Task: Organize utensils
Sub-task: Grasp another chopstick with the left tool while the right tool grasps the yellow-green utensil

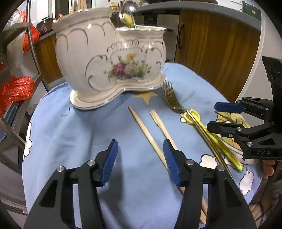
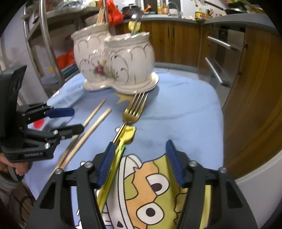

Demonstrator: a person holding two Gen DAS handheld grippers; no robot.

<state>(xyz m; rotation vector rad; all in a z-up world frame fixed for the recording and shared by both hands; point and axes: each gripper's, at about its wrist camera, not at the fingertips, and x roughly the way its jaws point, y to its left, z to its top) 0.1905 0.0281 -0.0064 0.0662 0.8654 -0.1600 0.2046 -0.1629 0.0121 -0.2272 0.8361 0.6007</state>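
Observation:
A white floral ceramic utensil holder [image 1: 112, 67] with two compartments stands at the back of the blue cloth; it also shows in the right wrist view [image 2: 114, 61]. A spoon and a yellow utensil [image 1: 127, 16] stick out of its right compartment. Two wooden chopsticks [image 1: 149, 133] lie on the cloth. A gold fork [image 1: 171, 98] lies beside a yellow-handled utensil [image 1: 211, 135]. My left gripper [image 1: 140, 163] is open above the chopsticks' near part. My right gripper [image 2: 139, 165] is open, its left finger against the yellow handle [image 2: 116, 160] and fork stem.
The blue cartoon-print cloth [image 1: 74, 141] covers a small round table. Wooden cabinets [image 1: 218, 49] stand behind and to the right. A metal rack with red plastic bags [image 1: 15, 89] stands at the left. An oven front [image 2: 223, 58] is at the right.

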